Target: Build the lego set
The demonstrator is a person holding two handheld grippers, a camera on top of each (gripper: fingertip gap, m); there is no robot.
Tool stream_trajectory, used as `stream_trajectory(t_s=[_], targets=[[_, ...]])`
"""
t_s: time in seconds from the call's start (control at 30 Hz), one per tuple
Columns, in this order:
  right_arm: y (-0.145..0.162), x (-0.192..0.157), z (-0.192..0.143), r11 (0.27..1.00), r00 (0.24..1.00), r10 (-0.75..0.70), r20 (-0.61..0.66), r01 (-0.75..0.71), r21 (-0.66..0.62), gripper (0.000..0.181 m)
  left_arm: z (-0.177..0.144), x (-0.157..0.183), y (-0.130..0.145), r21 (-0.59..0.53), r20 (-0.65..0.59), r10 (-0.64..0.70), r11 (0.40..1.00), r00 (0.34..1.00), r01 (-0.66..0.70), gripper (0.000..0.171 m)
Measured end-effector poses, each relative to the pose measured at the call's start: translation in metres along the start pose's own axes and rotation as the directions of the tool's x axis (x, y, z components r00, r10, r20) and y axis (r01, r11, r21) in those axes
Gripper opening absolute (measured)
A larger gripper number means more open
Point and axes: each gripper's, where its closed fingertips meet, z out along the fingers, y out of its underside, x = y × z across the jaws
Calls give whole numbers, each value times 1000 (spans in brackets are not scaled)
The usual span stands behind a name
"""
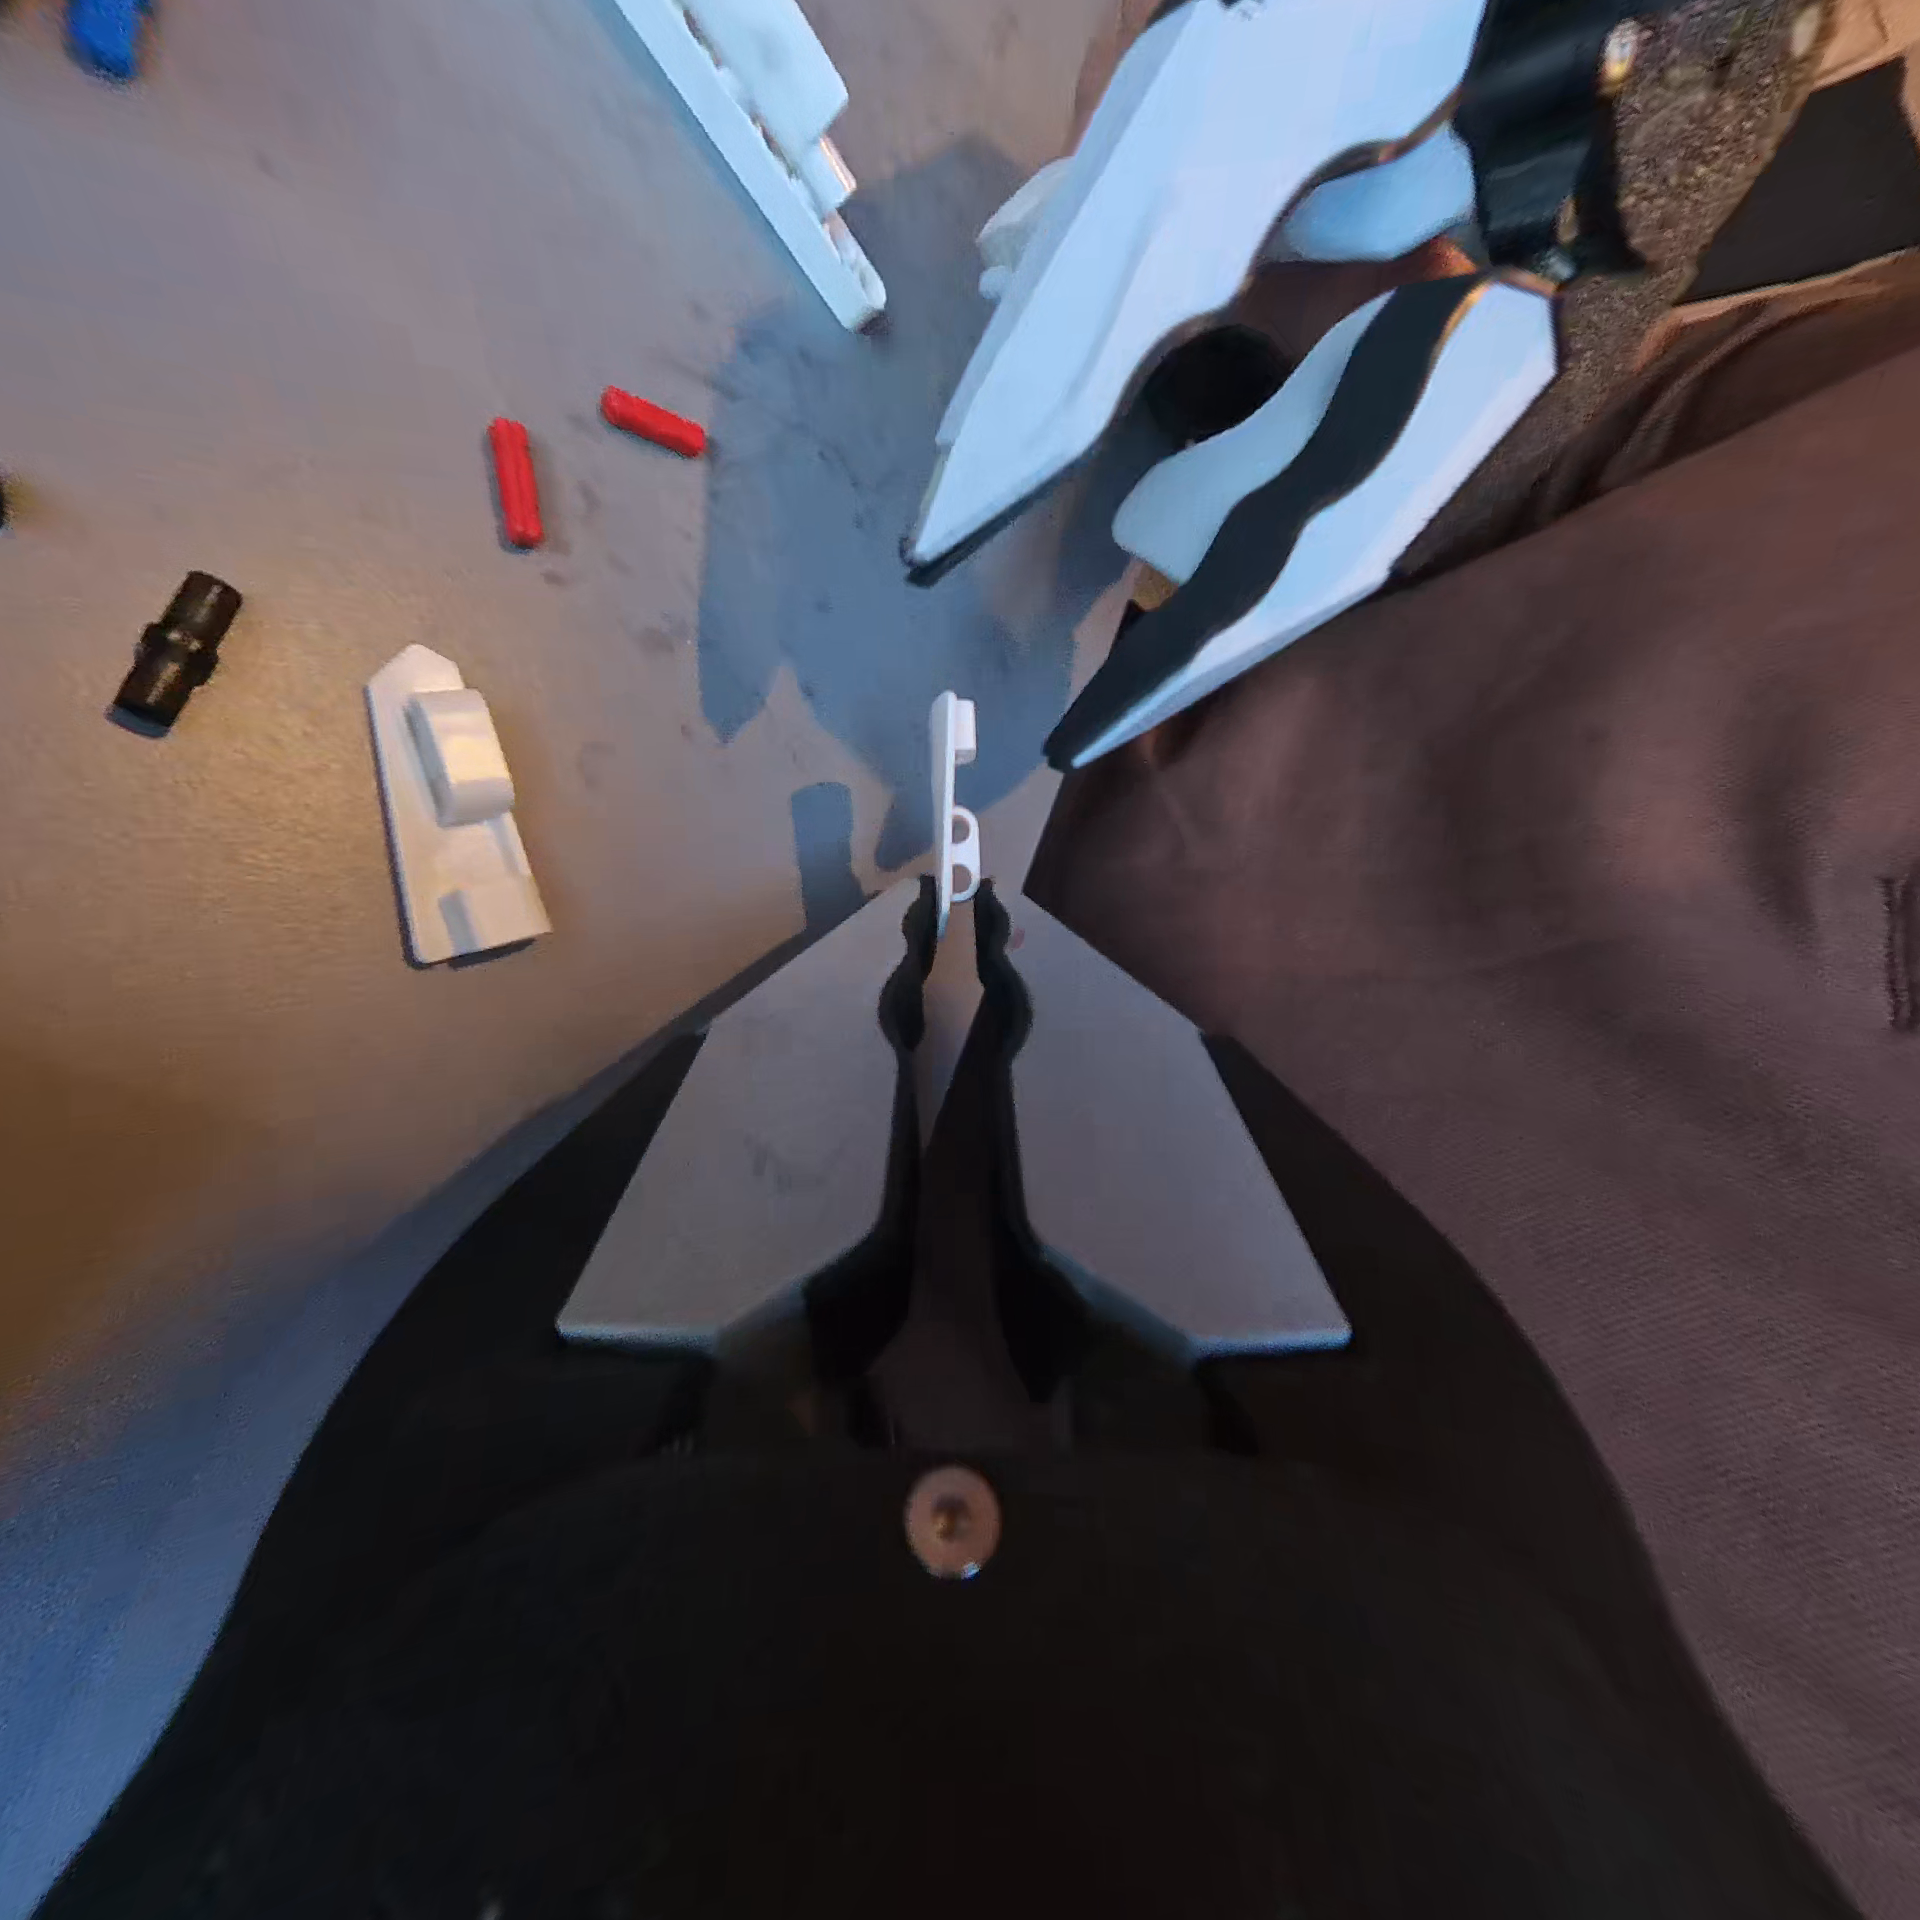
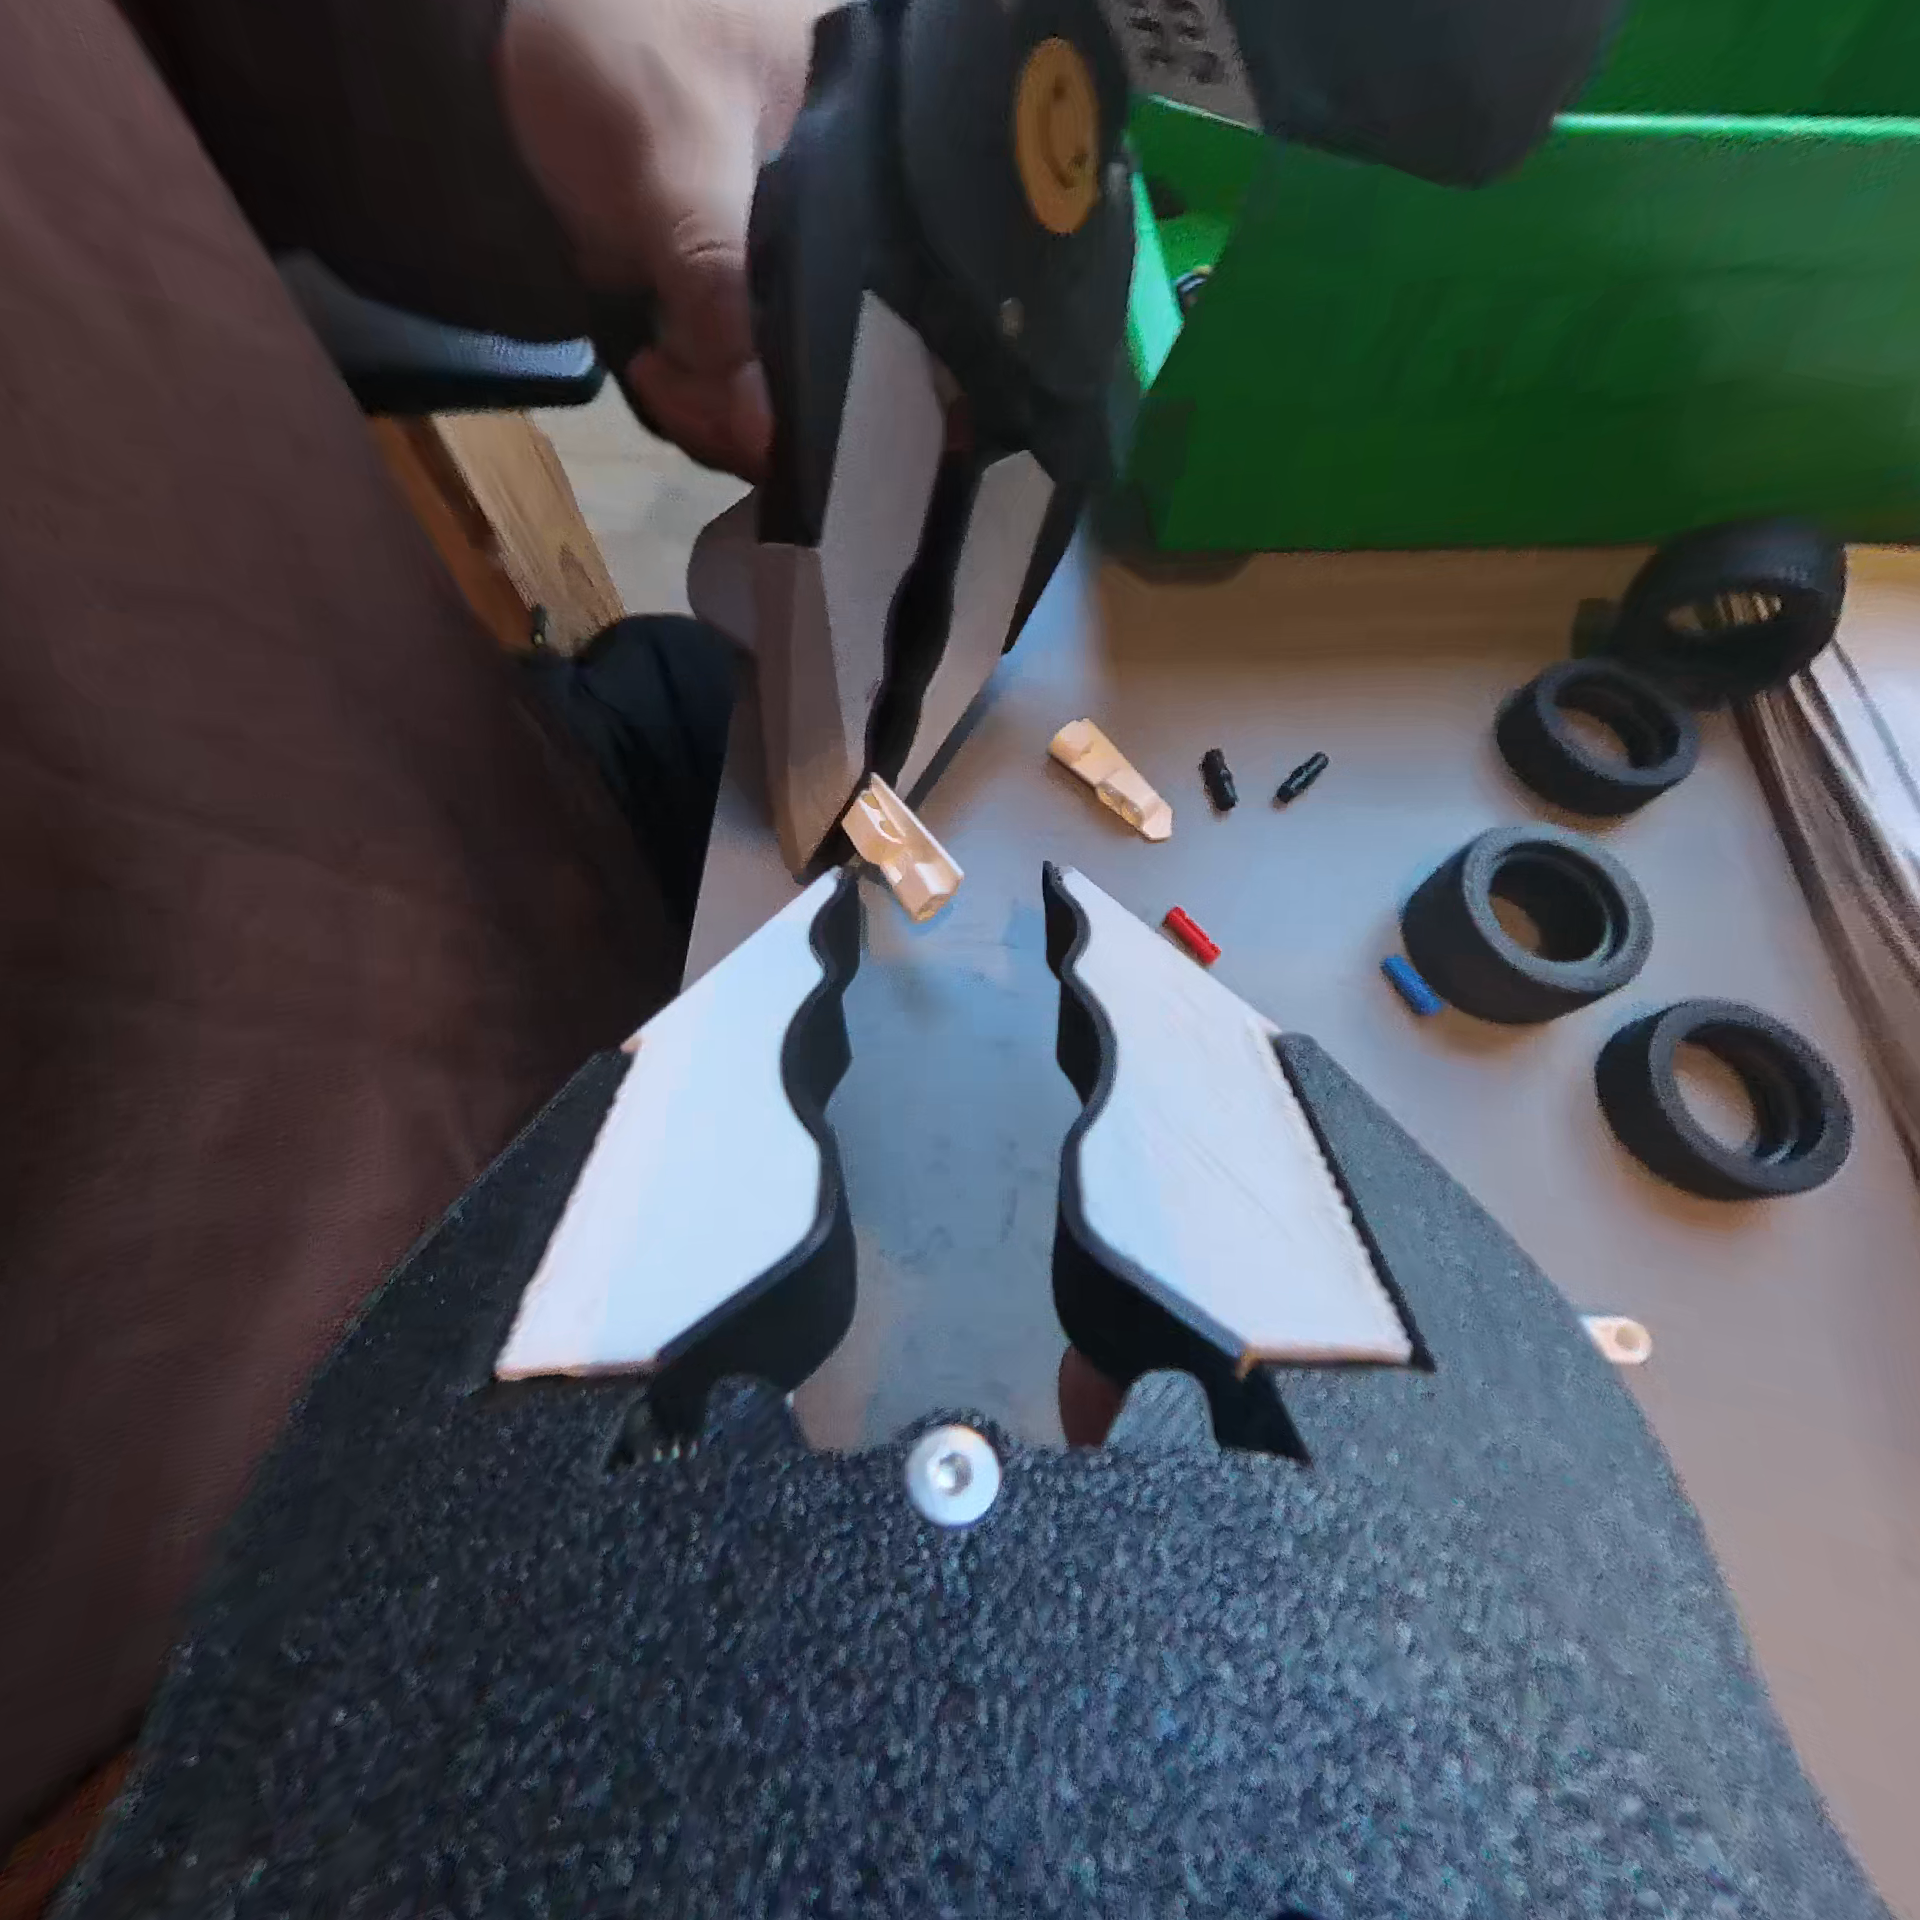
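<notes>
On the table (image 2: pixel 1351 727), three tyres (image 2: pixel 1527 925) lie at three o'clock of the pins (image 2: pixel 1216 779); a bin (image 2: pixel 1507 364) stands behind at twelve o'clock.

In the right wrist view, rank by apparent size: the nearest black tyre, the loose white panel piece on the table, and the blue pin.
1. Nearest black tyre, clearly largest.
2. Loose white panel piece.
3. Blue pin, smallest.
The panel lies farther back, which shrinks its apparent size somewhat.
</notes>
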Motion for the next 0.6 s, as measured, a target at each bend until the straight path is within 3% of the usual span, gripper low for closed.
stream_trajectory(t_s=[0.1, 0.17, 0.33, 0.43, 0.5, 0.6], targets=[[2, -8, 7, 993, 994, -113, 1, 113, -46, 35, 1, 2, 2, -23, -10, -4, 1000, 1000, 4, 4], [6, -9, 12, 984, 987, -159, -16, 157, -81, 23, 1, 4, 2, -30, -20, -12, 999, 1000, 12, 4], [15, -11, 18, 983, 991, -136, -8, 134, -123, 16, 1, 0, 5, -35, 10, -22, 999, 1000, 22, 5], [19, -5, 21, 989, 999, -46, -16, 43, -145, 16, -8, -11, 7, -14, 106, 7, 1000, 994, -6, 6], [21, 1, 23, 987, 999, 15, -32, -20, -158, 16, -18, -12, 4, 34, 166, 46, 998, 985, -53, 20], [17, 9, 27, 983, 995, 86, -47, -92, -156, 16, -31, -23, 3, 66, 331, 128, 985, 935, -159, 20]])
